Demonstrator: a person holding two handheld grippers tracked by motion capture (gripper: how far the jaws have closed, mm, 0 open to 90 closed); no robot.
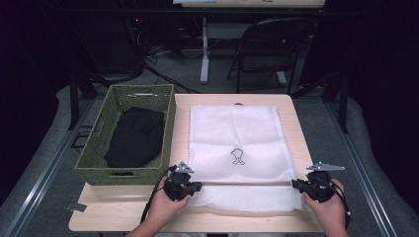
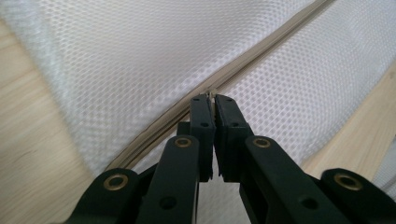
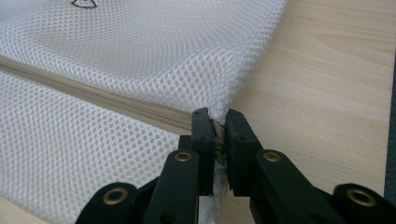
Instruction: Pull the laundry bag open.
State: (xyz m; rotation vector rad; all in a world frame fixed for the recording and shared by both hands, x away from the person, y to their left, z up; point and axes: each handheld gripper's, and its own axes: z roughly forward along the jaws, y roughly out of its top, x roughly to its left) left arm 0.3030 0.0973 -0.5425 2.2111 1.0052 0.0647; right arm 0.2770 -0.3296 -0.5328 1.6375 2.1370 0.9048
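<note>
High view shows the white mesh bag [image 1: 237, 148] flat on the tabletop [image 1: 291, 113], left gripper [image 1: 184, 188] pinching its zipper pull [image 2: 212, 93], right gripper [image 1: 316, 187] clamping the bag's corner, black clothes [image 1: 136, 136] not yet packed

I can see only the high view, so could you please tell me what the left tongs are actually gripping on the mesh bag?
Observer: The left tongs are pinched shut on the small zipper pull of the mesh bag.
Operator: Thank you; and the right tongs?
Observer: The right tongs clamp the bag's edge at the zipper's end.
Operator: Does the zipper look opened there?
Observer: Ahead of the left tongs it looks closed.
</note>
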